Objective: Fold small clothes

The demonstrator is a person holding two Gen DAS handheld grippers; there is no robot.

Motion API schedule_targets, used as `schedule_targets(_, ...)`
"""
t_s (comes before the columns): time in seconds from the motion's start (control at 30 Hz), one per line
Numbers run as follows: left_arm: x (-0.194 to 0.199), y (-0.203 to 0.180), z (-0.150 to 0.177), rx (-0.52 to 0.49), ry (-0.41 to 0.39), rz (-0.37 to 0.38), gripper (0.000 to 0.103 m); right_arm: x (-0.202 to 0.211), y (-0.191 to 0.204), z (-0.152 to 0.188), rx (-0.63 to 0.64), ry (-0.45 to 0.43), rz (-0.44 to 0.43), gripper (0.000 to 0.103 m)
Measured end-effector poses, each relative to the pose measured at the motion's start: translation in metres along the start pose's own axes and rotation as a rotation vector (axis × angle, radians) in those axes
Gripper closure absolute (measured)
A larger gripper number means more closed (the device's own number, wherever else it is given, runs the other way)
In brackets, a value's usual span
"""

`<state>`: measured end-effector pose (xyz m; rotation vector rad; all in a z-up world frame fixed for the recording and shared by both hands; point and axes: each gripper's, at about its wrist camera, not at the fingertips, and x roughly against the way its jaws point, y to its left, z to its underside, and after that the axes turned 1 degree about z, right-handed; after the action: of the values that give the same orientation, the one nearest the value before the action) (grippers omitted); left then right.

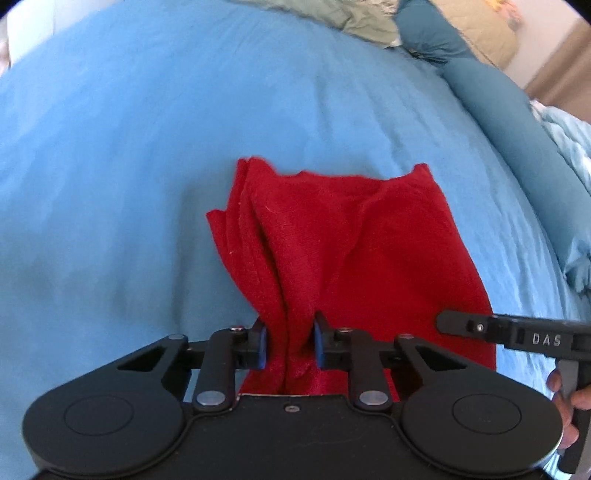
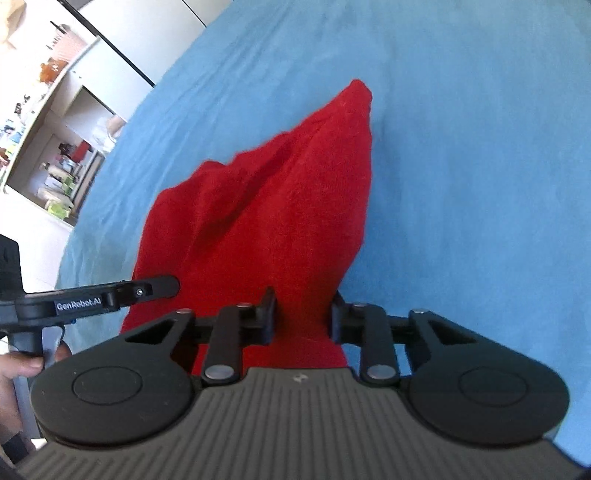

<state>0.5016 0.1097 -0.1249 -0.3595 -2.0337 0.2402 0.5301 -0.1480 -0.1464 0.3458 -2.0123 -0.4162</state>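
A small red cloth (image 1: pixel 332 236) lies folded and bunched on the blue bedsheet (image 1: pixel 147 147). My left gripper (image 1: pixel 290 343) is shut on the near edge of the red cloth, which is gathered into pleats between the blue pads. The right gripper's finger (image 1: pixel 480 326) shows as a black bar at the cloth's right side. In the right wrist view the red cloth (image 2: pixel 280 206) rises to a peak ahead, and my right gripper (image 2: pixel 303 314) is shut on its near edge. The left gripper's finger (image 2: pixel 147 290) enters from the left, over the cloth's left edge.
Dark blue pillows (image 1: pixel 491 107) and a crumpled light blue blanket (image 1: pixel 569 147) sit along the bed's right side. A beige cushion (image 1: pixel 476 33) lies at the back. Shelves (image 2: pixel 55 129) with household items stand beyond the bed's left edge. A person's hand (image 2: pixel 18 369) holds each handle.
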Motion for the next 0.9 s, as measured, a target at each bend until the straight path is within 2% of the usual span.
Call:
schedule_targets(0.27,0.049,-0.058,0.029,-0.061,-0.014,0.022,0.079,0.080,0.001,0.021,0.036,-0.030,0.007,0.063)
schedule_targets(0.47,0.056,-0.107,0.078,-0.082,0.023,0.030,0.079,0.143,-0.024,0.068,-0.038,-0.002,0.039,0.063)
schedule_targets(0.6,0.031,-0.122,0.109,-0.064,0.066,0.016,0.079,0.148,-0.052,0.107,-0.072,0.033,0.096,0.063)
schedule_targets(0.73,0.025,-0.130,0.128,-0.102,0.032,-0.060,0.076,0.139,-0.074,0.130,-0.097,0.002,0.102,0.061)
schedule_targets(0.83,0.027,-0.137,0.130,-0.147,0.012,-0.120,0.061,0.139,-0.075,0.133,-0.107,-0.025,0.100,0.047)
schedule_targets(0.87,0.030,-0.138,0.131,-0.163,0.002,-0.143,0.050,0.139,-0.072,0.133,-0.099,-0.030,0.122,0.036)
schedule_targets(0.9,0.034,-0.141,0.133,-0.175,-0.007,-0.155,0.036,0.142,-0.071,0.132,-0.090,-0.032,0.134,0.029)
